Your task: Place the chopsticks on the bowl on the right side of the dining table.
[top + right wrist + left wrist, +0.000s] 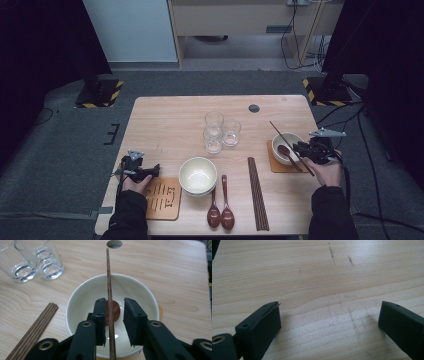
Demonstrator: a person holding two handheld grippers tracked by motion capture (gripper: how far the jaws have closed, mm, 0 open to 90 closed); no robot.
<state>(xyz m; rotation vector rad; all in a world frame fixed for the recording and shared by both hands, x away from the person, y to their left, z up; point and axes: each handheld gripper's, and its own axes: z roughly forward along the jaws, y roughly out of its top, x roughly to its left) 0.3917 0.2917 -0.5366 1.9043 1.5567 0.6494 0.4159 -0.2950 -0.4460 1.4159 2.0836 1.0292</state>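
I'm at the release step on the right: my right gripper (112, 320) has its jaws slightly parted, and the chopstick (109, 285) lies between the pads across the white bowl (82, 297), a wooden spoon (115, 311) below it. Whether the left pad touches it I cannot tell. Next I'd lift clear without dragging it. My left gripper (329, 322) is wide open over bare table (312, 270).

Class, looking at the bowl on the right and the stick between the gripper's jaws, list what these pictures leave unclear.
- Right gripper view: the chopstick hides the middle of the spoon in the bowl.
- Same view: the bottom edge cuts off the chopstick's near end.
- High view: the right gripper is too small to judge contact with the chopstick.
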